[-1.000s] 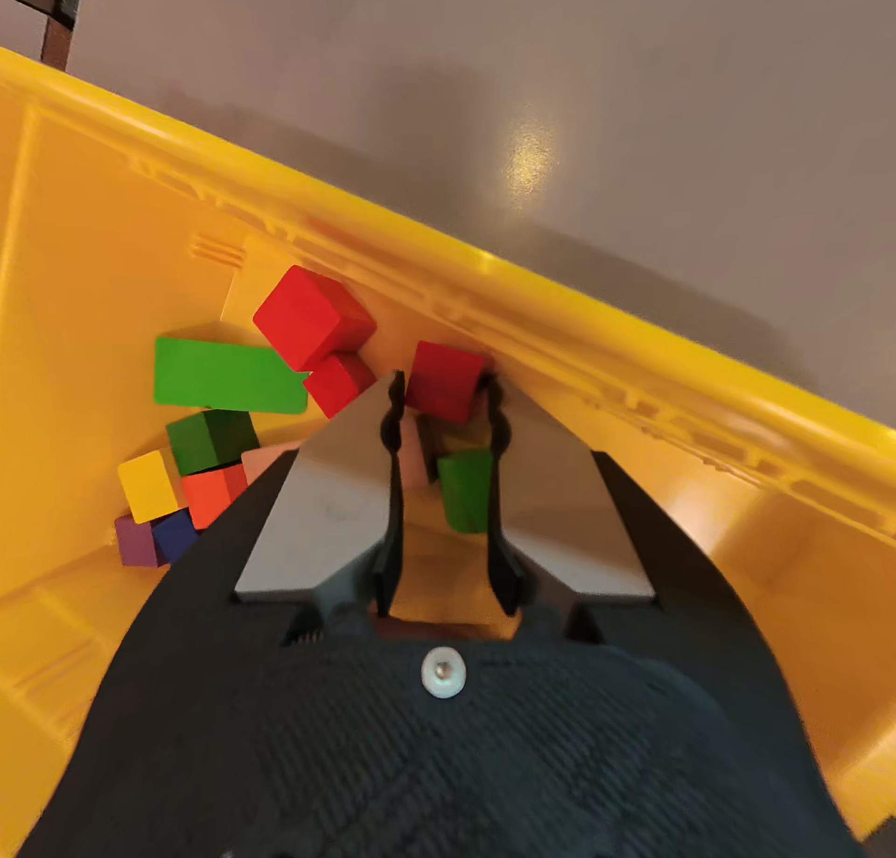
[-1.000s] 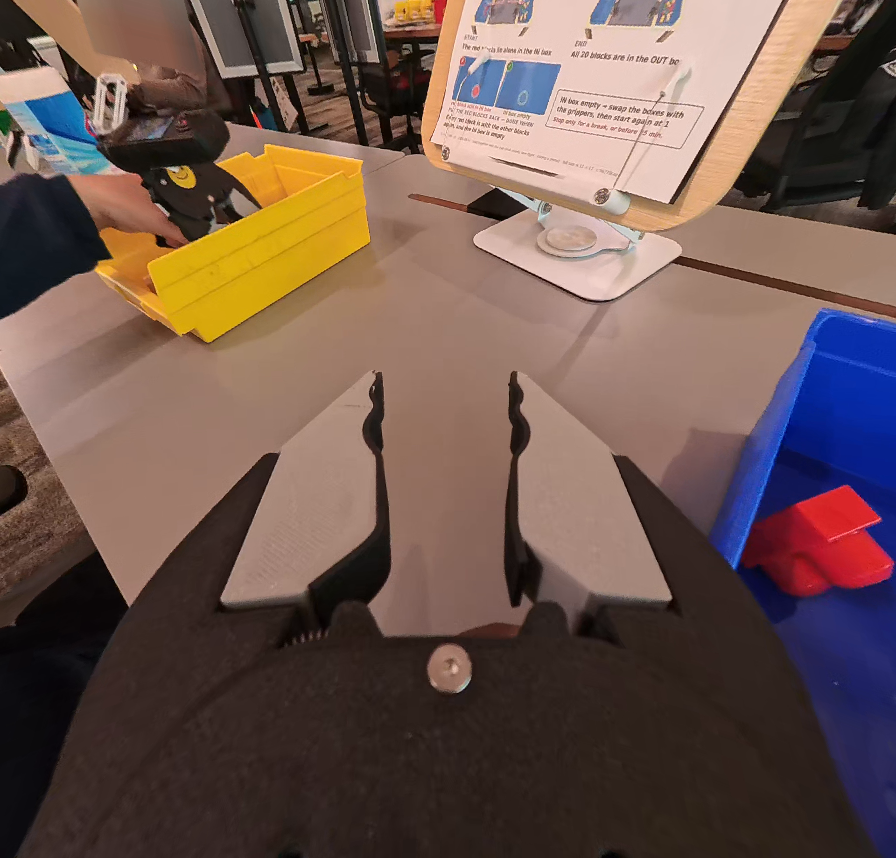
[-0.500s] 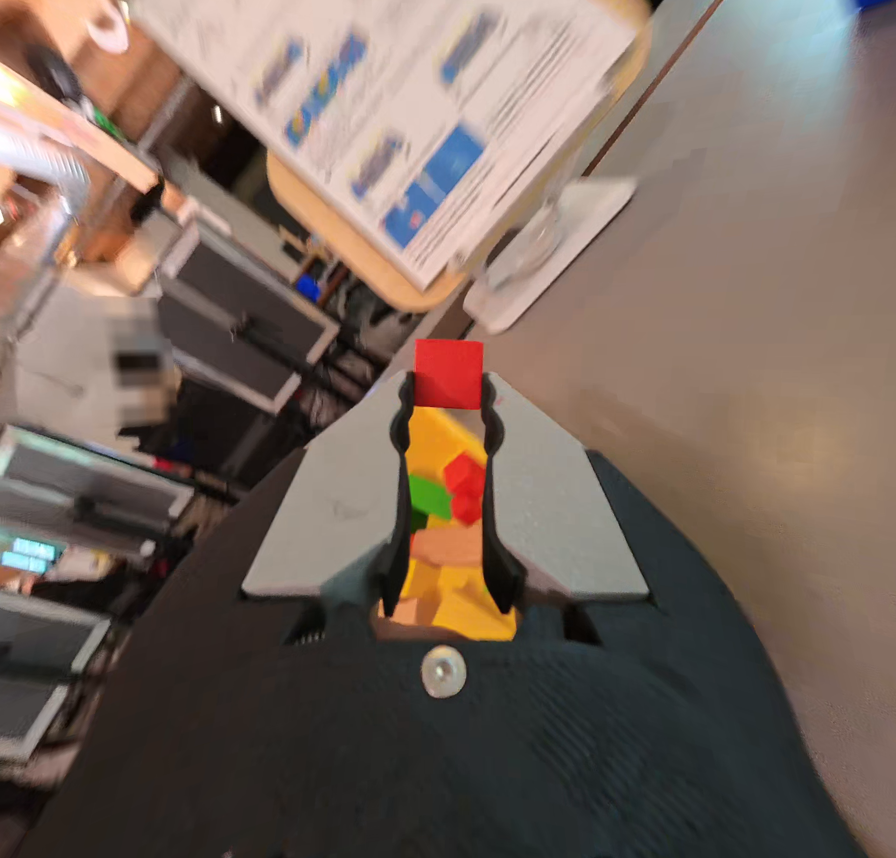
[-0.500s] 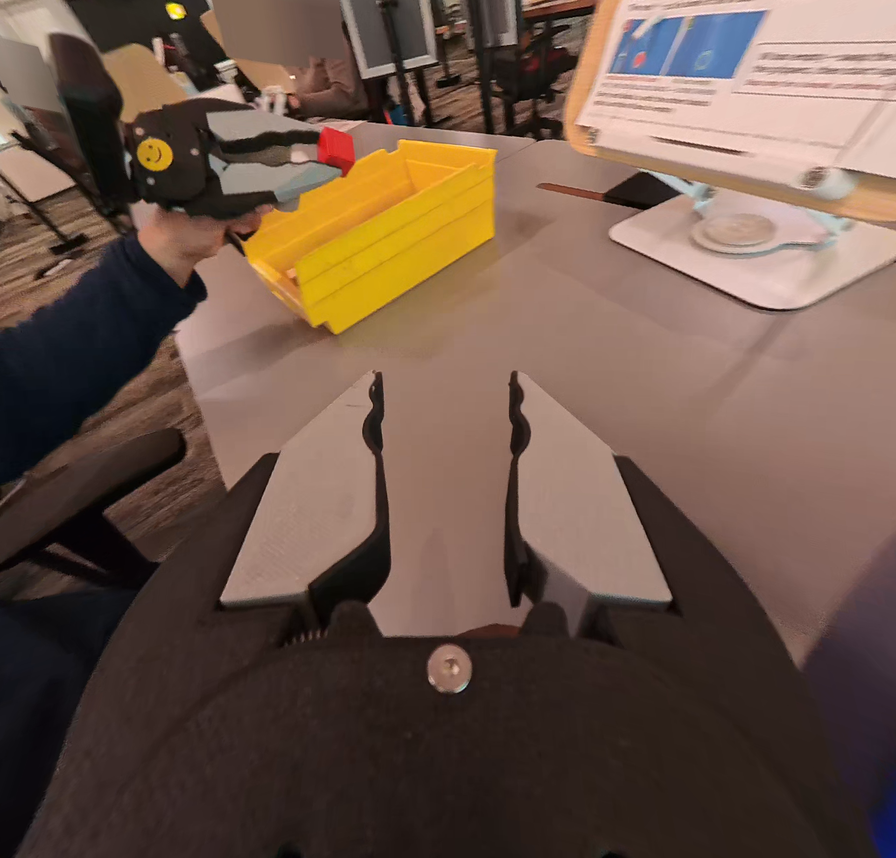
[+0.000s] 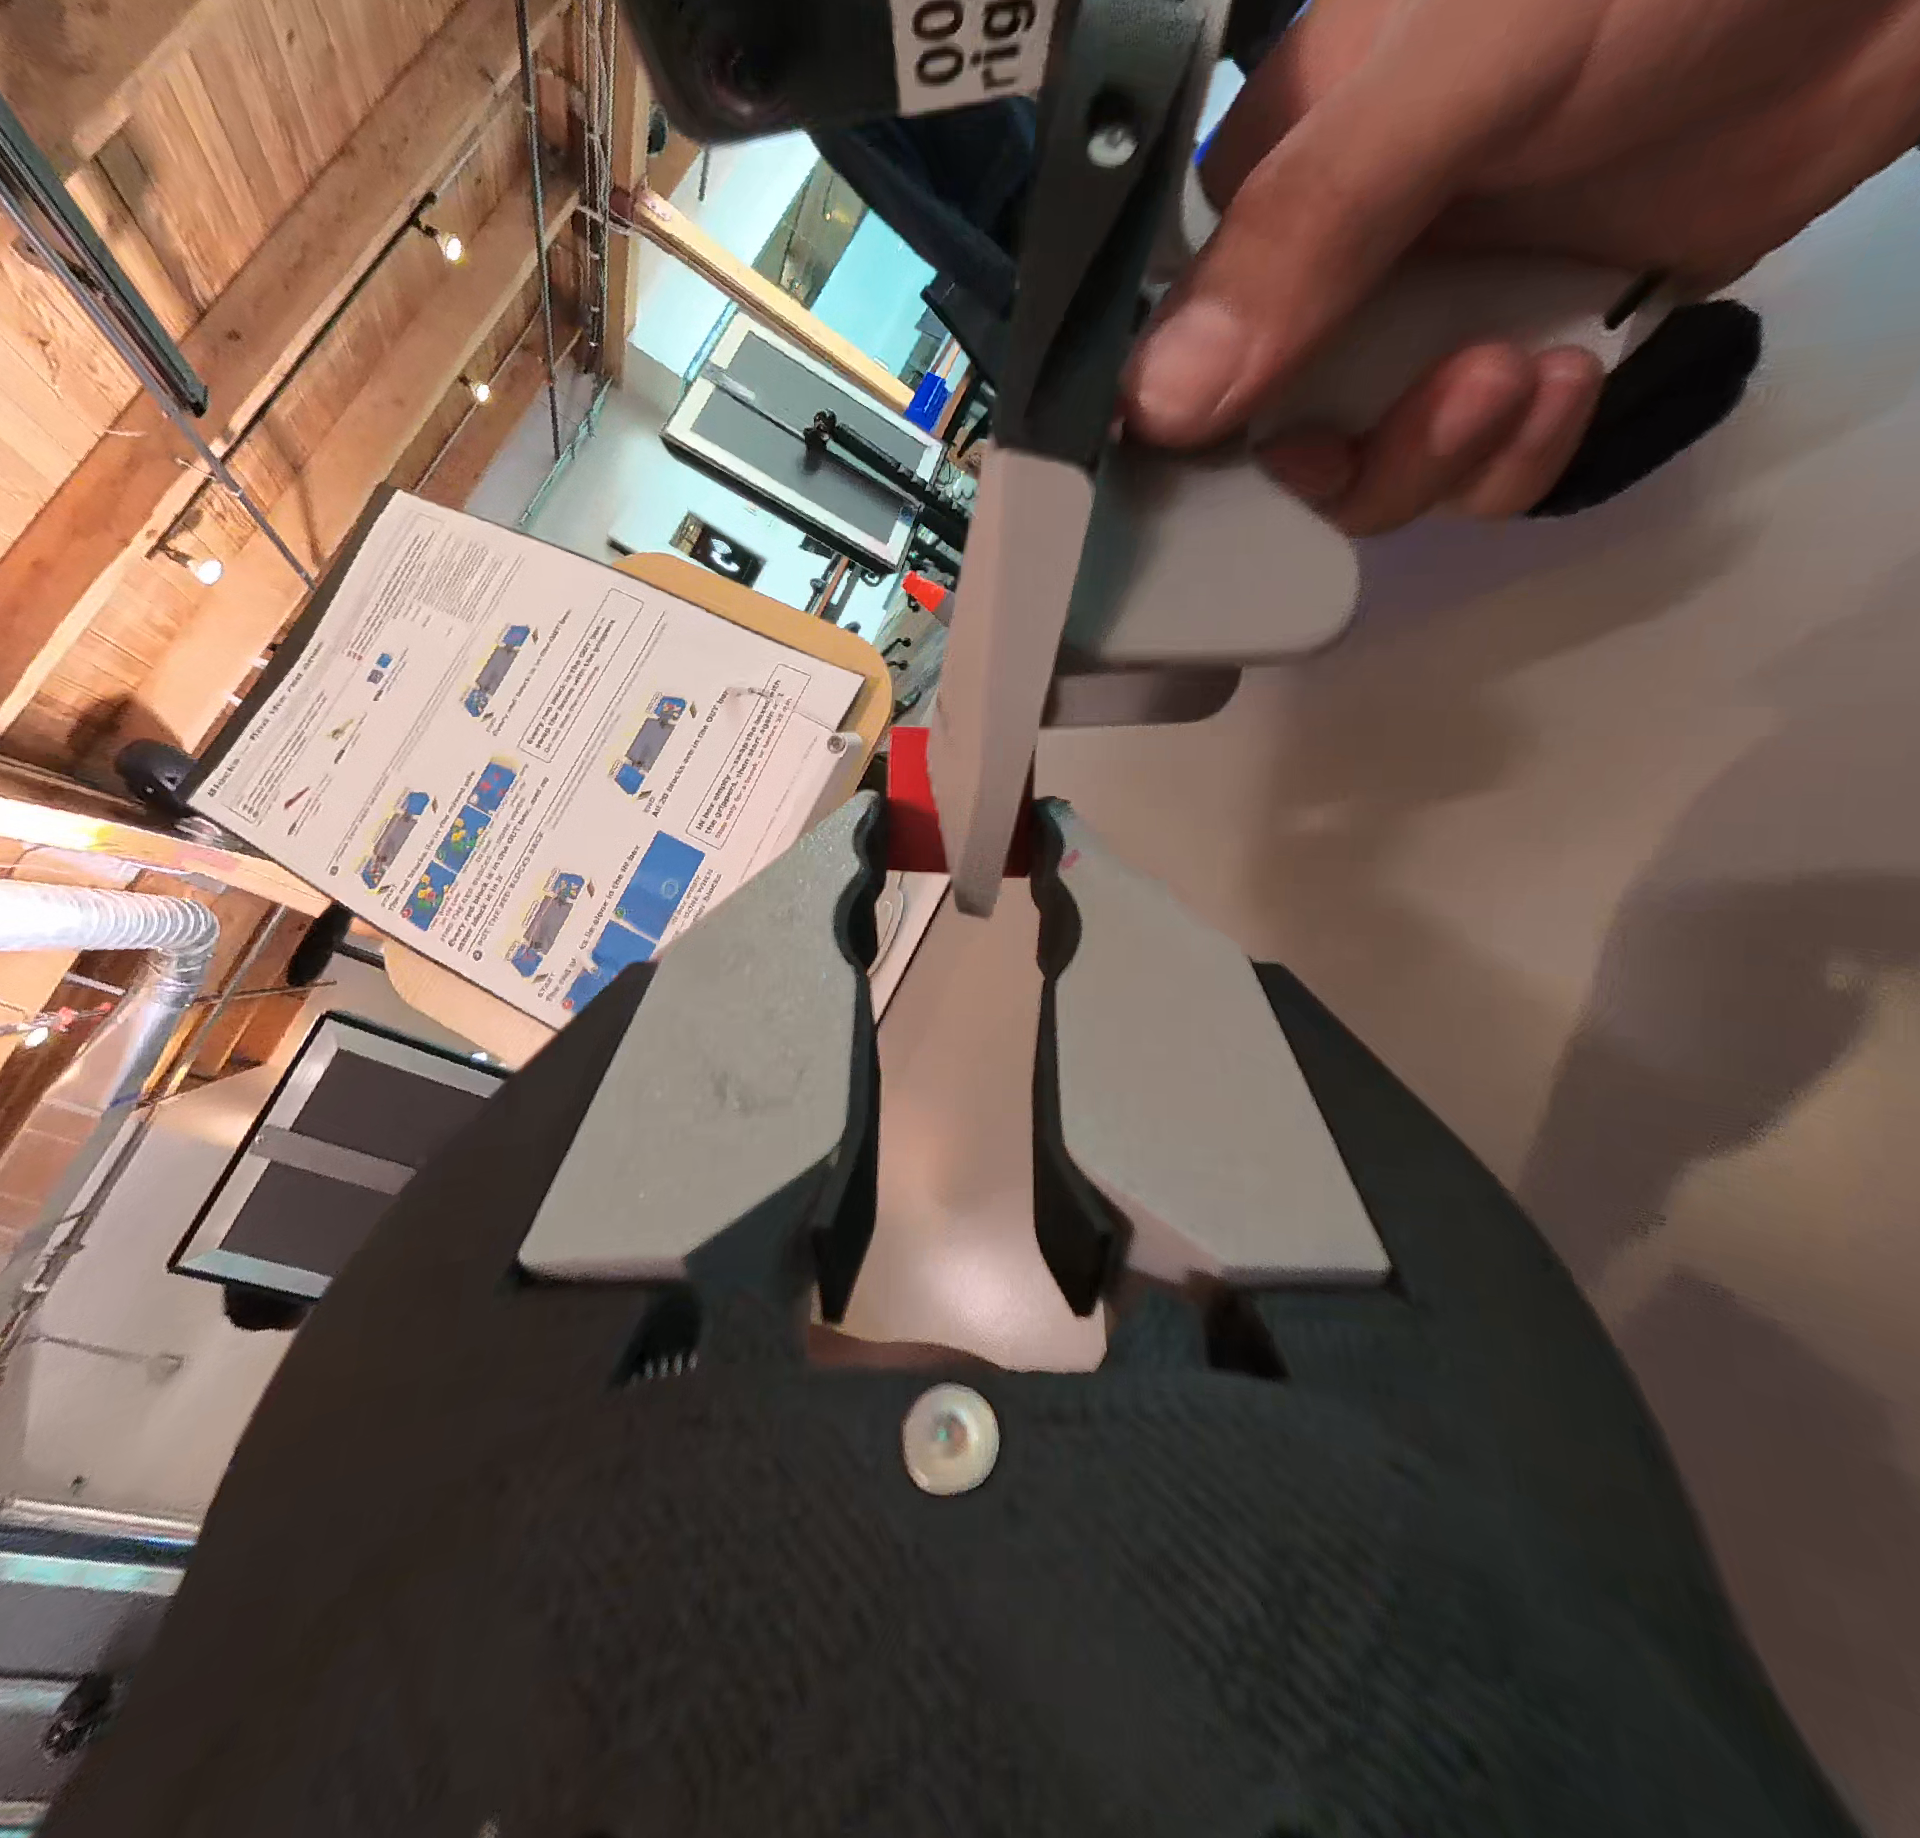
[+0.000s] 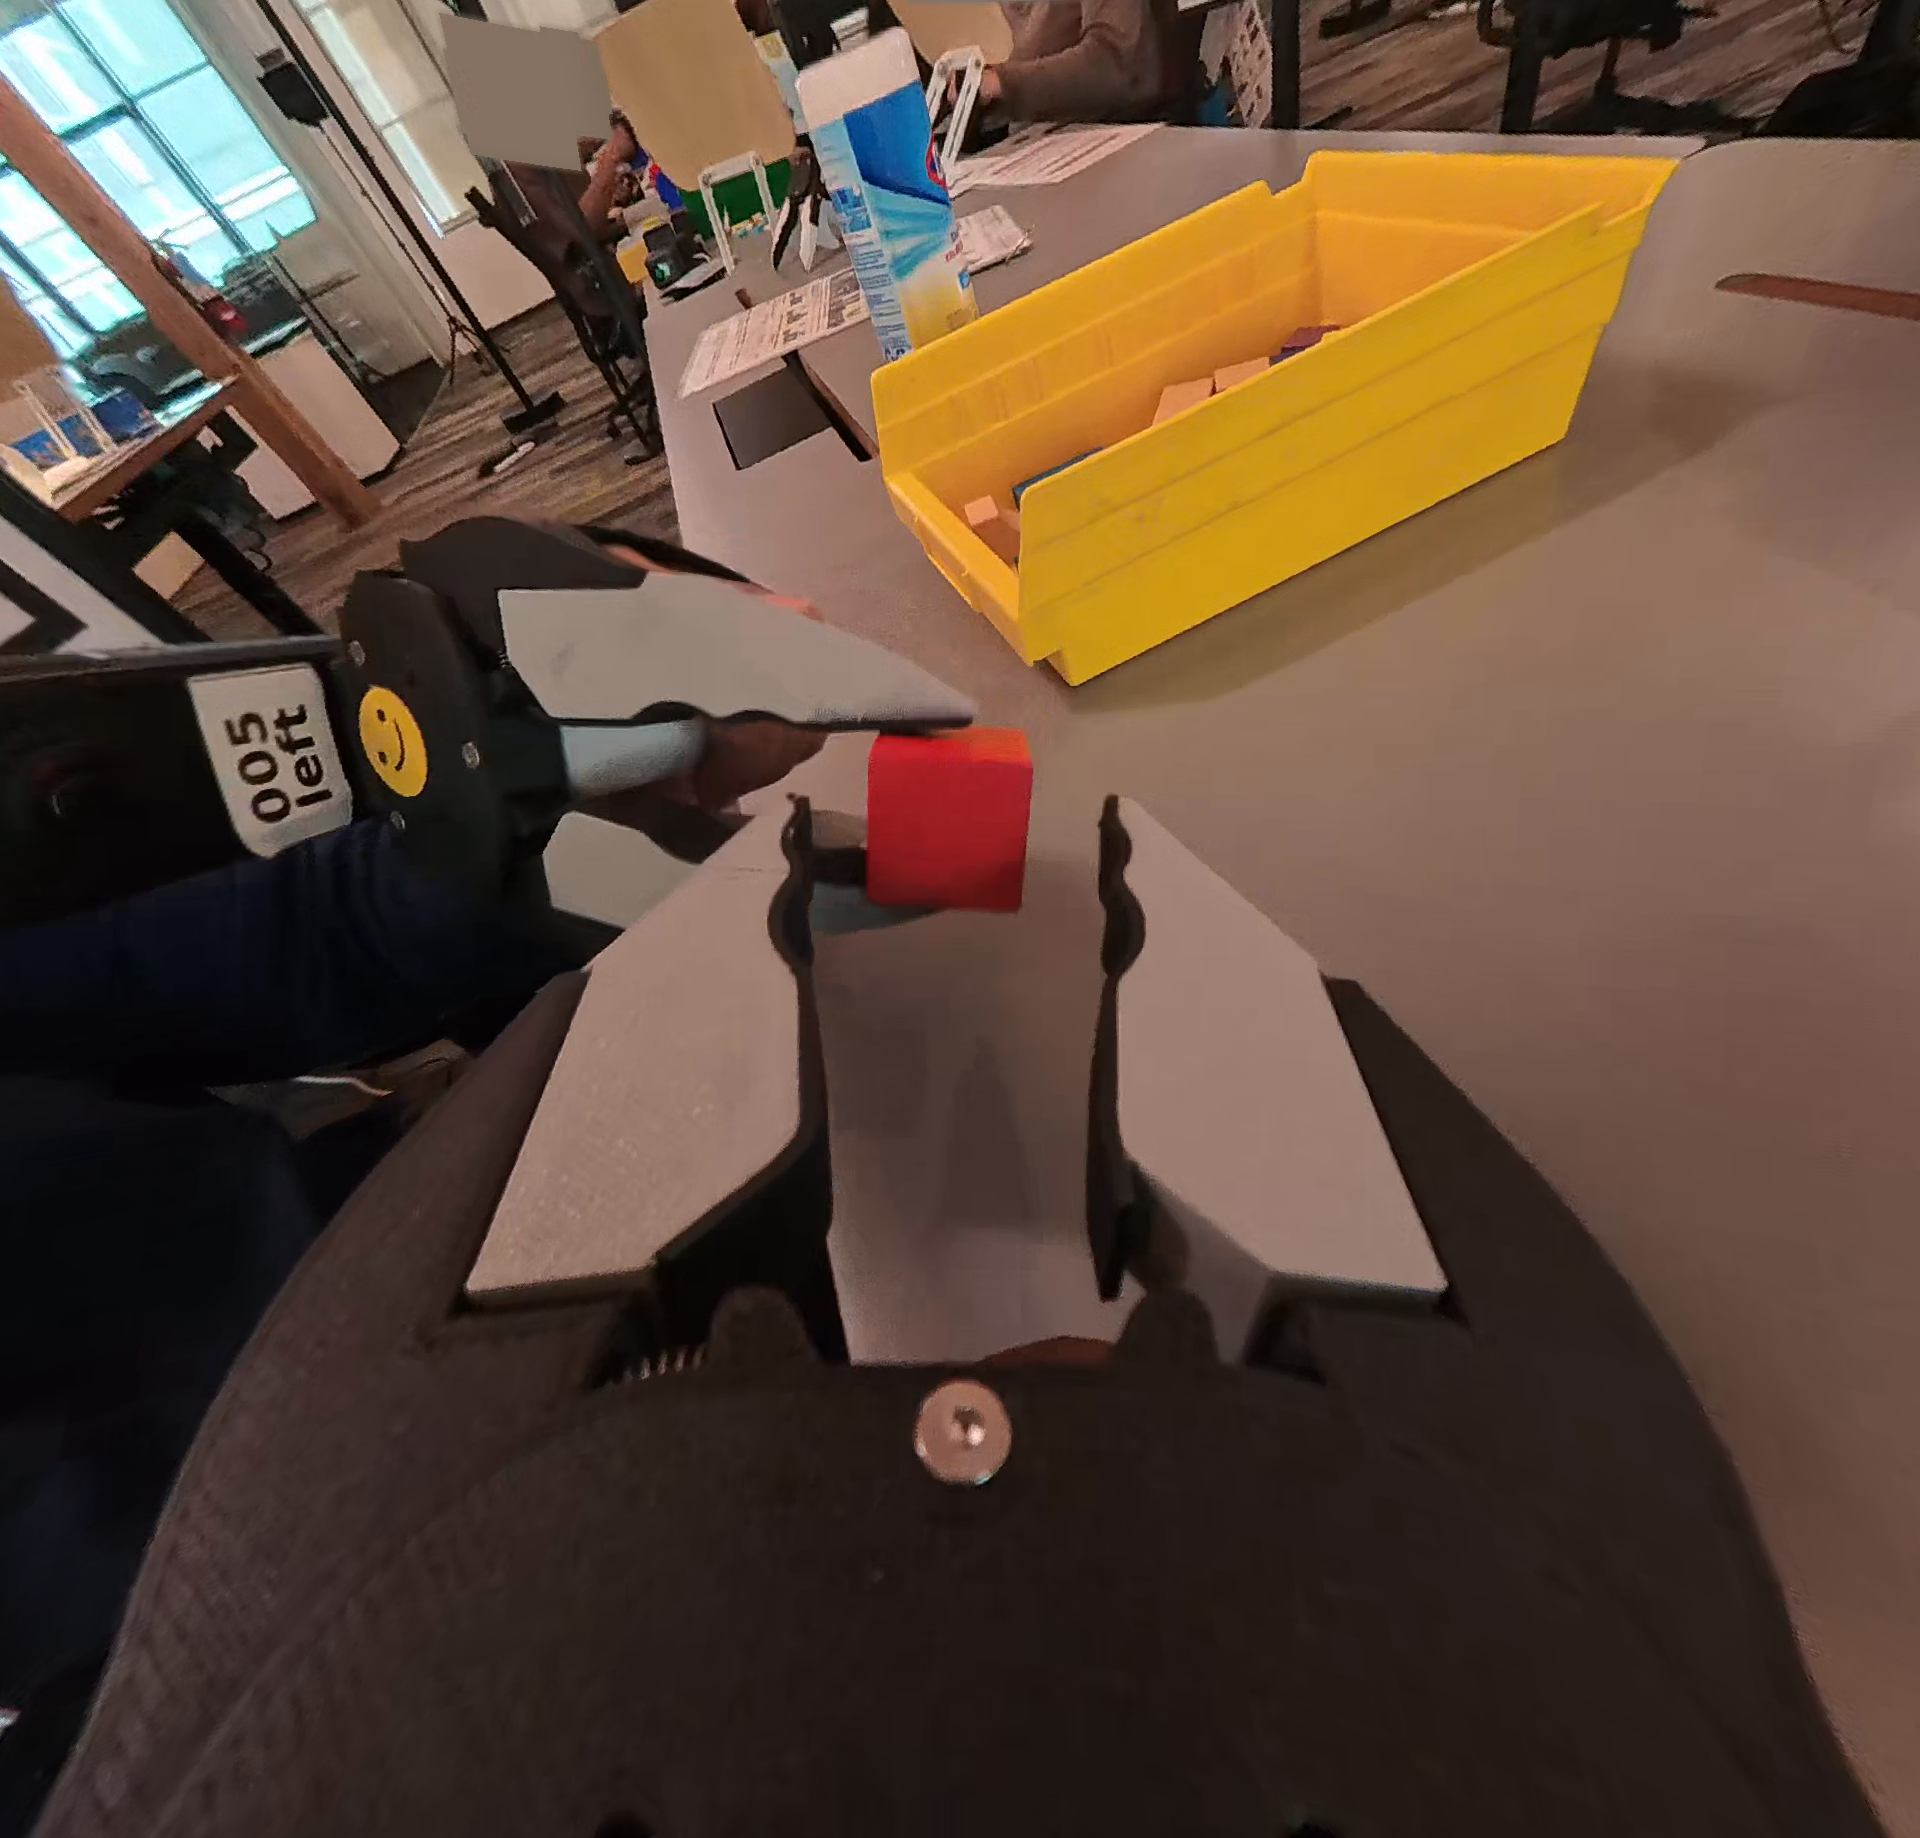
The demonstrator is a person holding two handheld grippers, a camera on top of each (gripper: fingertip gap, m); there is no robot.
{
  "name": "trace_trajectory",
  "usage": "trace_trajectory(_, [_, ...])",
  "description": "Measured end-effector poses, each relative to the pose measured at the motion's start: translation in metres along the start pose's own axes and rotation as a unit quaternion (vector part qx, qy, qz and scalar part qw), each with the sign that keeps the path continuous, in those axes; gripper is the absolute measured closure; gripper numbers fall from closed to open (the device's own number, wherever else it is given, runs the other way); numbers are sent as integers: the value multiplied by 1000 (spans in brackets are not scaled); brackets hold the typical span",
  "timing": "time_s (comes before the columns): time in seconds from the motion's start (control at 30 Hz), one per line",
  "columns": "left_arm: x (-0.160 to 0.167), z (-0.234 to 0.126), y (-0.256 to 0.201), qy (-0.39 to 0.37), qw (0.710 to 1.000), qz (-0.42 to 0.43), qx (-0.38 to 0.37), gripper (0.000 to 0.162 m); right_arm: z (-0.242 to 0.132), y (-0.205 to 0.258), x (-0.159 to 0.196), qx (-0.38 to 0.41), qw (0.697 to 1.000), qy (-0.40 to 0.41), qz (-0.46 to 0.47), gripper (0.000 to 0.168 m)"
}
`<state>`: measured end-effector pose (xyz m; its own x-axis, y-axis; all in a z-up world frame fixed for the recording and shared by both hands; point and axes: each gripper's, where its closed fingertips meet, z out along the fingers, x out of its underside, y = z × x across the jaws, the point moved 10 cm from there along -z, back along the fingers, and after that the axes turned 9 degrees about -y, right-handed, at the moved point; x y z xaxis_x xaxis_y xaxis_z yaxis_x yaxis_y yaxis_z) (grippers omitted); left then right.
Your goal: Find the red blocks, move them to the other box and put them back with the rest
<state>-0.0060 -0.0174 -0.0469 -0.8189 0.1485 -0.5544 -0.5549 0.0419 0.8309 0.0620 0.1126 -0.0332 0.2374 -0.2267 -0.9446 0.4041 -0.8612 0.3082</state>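
Observation:
My left gripper [image 5: 961, 822] is shut on a red block [image 5: 909, 801] and holds it in the air above the grey table [image 6: 1507, 801]. In the right wrist view the red block [image 6: 948, 817] sits at the tips of my right gripper [image 6: 951, 832], which is open, with a gap on each side of the block. The left gripper's upper finger [image 6: 727, 656] reaches in from the left. In the left wrist view one finger [image 5: 987, 708] of the right gripper crosses in front of the block. The yellow box [image 6: 1299, 500] stands behind with several coloured blocks inside.
A wooden stand with an instruction sheet [image 5: 540, 749] is at the back of the table. A blue and white canister [image 6: 894, 199] and papers lie beyond the yellow box. A hand [image 5: 1507, 178] holds the right gripper. People sit at far tables.
The left gripper lifted the red block out of the yellow box and carried it to the right gripper. The right gripper swung left, away from the blue box, and met it.

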Motion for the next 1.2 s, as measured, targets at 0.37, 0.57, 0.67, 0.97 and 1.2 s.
trace_trajectory(0.37, [9,-9,5,11,996,-87,8,130,-51,-7,-26,147,985,4,-92,142])
trace_trajectory(0.57, [21,-10,9,45,995,-89,-4,134,-198,-44,-47,423,899,-50,-101,142])
trace_trajectory(0.67, [30,-6,7,59,993,-99,1,135,-249,-76,-32,523,848,-50,-73,142])
trace_trajectory(0.97, [58,3,5,94,977,-189,19,134,-267,-149,13,578,815,41,-4,121])
trace_trajectory(1.2, [65,-5,21,112,968,-225,7,129,-262,-118,-11,533,845,-32,-19,114])
